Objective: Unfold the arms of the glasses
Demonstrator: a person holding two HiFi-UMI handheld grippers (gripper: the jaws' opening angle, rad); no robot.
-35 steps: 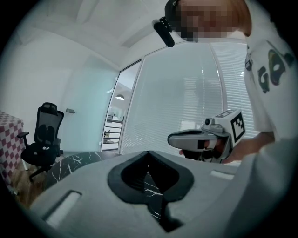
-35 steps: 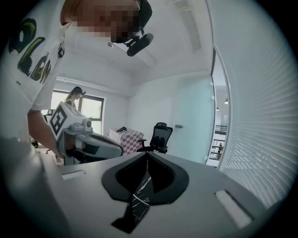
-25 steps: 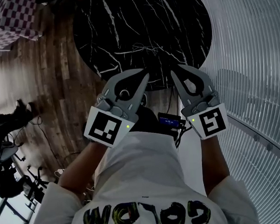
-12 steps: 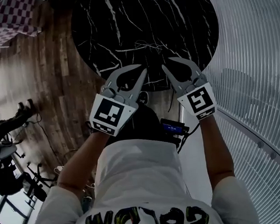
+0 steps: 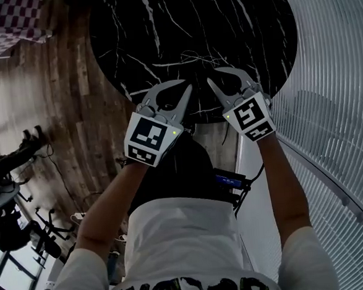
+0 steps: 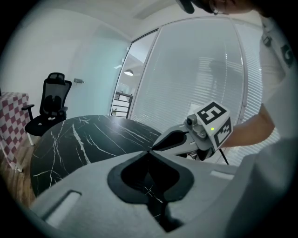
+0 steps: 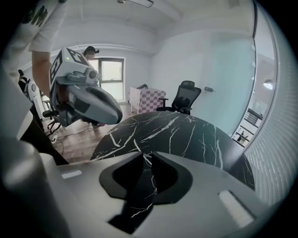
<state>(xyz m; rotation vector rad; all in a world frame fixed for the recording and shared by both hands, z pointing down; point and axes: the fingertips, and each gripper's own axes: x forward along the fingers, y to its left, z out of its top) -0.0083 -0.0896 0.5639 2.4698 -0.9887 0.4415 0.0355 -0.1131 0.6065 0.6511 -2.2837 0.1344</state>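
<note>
Over a round black marble desk (image 5: pixel 192 29), the left gripper (image 5: pixel 186 90) has its jaws closed and empty; the right gripper (image 5: pixel 214 76) has jaws slightly apart, just opening, empty.

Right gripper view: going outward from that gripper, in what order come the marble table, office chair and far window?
1. Marble table, directly ahead and below.
2. Office chair, beyond the table's far edge.
3. Window, back wall, left.
</note>
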